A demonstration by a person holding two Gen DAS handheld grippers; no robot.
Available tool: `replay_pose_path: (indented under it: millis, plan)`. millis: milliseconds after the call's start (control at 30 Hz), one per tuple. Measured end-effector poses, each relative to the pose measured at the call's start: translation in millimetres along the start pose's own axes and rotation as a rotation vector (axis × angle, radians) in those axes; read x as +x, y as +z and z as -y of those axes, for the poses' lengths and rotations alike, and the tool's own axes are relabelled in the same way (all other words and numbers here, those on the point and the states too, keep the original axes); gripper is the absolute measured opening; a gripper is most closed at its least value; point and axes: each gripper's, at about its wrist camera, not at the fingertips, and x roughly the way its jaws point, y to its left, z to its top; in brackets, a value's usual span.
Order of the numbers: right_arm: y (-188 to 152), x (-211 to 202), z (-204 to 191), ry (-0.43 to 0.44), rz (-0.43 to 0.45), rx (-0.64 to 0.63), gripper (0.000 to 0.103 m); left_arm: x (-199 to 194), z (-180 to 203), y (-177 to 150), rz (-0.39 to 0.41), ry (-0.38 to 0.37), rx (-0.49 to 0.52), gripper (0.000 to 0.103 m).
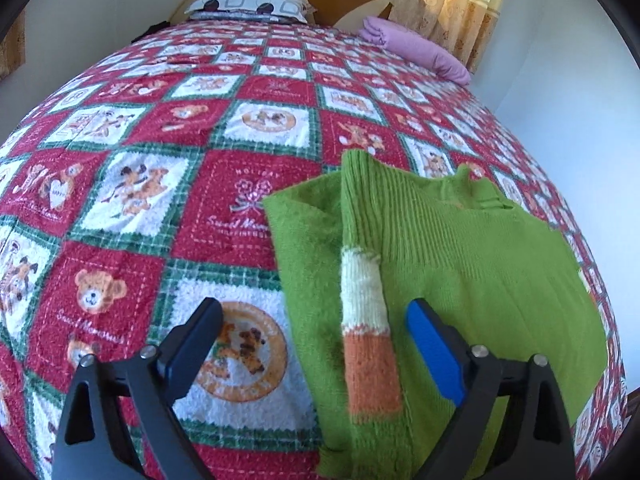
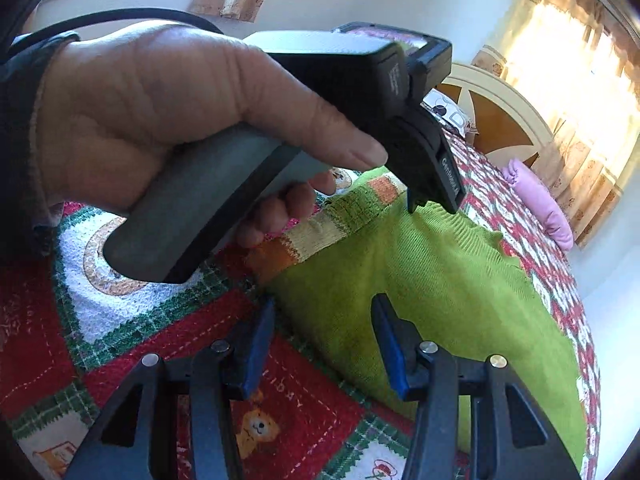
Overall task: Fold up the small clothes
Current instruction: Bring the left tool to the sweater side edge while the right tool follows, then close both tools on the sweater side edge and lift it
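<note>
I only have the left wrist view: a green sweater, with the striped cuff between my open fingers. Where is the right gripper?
Observer: The right gripper is at the near edge of the green sweater, one finger over the blanket and the other over the knit.
Operator: Is it holding anything?
Observer: No. Its jaws stand apart and the pads press on nothing.
Operator: How does my left side look from there?
Observer: A hand holds the left gripper tilted down above the sweater, beside the striped sleeve.
</note>
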Motion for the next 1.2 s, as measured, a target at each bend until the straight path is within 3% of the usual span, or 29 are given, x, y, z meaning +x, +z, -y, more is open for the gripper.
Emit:
replay_pose_path:
  millis: [333,367,400,500,600,733,967,1200]
  plan:
    - [4,-8,-16,-0.034,0.011,-0.034,0.05,12,-3,14,-0.015,-0.049,-0.013,0.069]
    - [6,-8,-16,-0.031,0.011,-0.031,0.05,12,-3,15,-0.011,-0.06,-0.016,0.061]
    - [8,-7,-16,-0.027,0.01,-0.029,0.048,12,-3,16,-0.011,-0.075,-0.013,0.042]
    - [11,-5,-15,0.007,-0.001,-0.031,0.016,11,-3,18,-0.019,-0.118,-0.011,0.019]
    - [11,-7,-14,0.023,0.007,-0.028,0.008,11,-4,22,-0.039,-0.136,-0.024,0.017]
    - [8,-20,0,0.059,0.034,0.034,0.006,5,-11,28,-0.05,-0.207,-0.109,0.015]
    - [2,-42,34,0.091,0.075,0.151,0.006,-18,4,40,-0.033,-0.25,-0.154,0.015]
    - [-12,-57,76,0.118,0.094,0.276,0.006,-41,49,55,0.001,-0.277,-0.104,0.015]
